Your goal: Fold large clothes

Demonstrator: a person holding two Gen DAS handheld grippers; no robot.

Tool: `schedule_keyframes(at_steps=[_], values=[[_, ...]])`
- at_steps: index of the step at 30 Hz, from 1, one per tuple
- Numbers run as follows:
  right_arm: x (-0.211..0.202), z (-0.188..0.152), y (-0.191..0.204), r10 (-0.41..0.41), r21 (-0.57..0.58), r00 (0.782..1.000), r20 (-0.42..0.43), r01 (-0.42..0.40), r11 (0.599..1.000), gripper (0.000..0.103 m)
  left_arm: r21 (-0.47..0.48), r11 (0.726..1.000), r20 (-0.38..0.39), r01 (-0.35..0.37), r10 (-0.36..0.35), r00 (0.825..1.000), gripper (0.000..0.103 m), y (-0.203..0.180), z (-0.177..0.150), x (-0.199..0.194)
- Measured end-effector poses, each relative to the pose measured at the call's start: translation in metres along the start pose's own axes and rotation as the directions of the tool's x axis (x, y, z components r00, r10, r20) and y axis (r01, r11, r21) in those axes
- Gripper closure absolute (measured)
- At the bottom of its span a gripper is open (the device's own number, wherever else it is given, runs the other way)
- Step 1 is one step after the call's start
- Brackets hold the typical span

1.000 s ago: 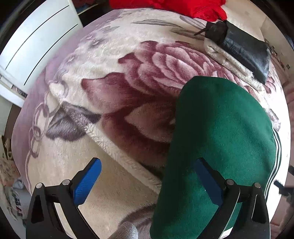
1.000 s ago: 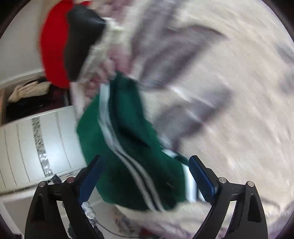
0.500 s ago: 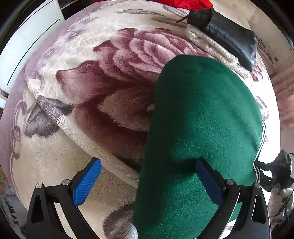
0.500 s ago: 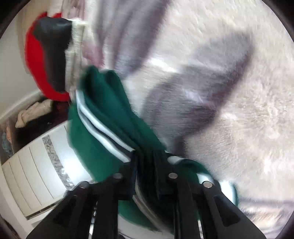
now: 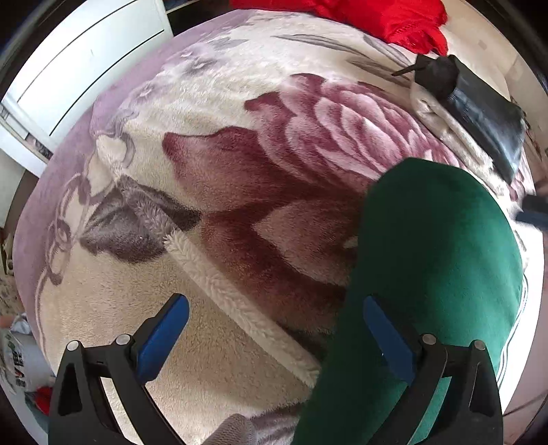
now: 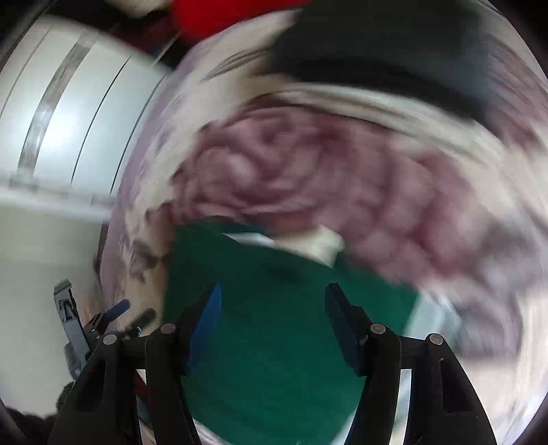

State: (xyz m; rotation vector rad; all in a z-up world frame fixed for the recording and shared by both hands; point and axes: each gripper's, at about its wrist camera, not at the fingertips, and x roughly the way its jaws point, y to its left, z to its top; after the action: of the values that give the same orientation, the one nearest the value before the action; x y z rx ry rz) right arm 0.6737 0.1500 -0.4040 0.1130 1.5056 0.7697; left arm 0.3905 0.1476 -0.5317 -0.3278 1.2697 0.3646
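A folded dark green garment (image 5: 435,260) with white side stripes lies on the floral fleece blanket (image 5: 212,178) covering the bed. My left gripper (image 5: 274,328) is open and empty just above the blanket, its right finger over the garment's near edge. In the blurred right wrist view the same green garment (image 6: 274,325) lies below my right gripper (image 6: 274,318), whose jaws stand open over the cloth and hold nothing. The left gripper (image 6: 102,321) shows small at the lower left of that view.
A folded black garment (image 5: 479,106) on a folded cream one lies at the far right of the bed. A red garment (image 5: 376,17) lies at the far edge. A white cabinet (image 5: 68,68) stands left of the bed.
My right gripper was shut on the green garment's striped edge half a second ago; it has opened and swung over the garment. The left gripper has drifted slightly, still open.
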Motion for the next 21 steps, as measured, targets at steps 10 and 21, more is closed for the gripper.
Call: schedule_keyframes(at_steps=[10,21], values=[[0.124,0.054,0.042,0.209,0.169,0.902,-0.378,-0.155,0.973,0.074,0.001,0.999,0.013,0.040,-0.040,0.999,0.000,0.015,0.005,0.015],[0.035,0.004,-0.039,0.379,0.429,0.924,-0.054,-0.321,0.844,0.027,0.080,0.984,-0.050,0.162,-0.158,0.986,0.000,0.009,0.010,0.032]])
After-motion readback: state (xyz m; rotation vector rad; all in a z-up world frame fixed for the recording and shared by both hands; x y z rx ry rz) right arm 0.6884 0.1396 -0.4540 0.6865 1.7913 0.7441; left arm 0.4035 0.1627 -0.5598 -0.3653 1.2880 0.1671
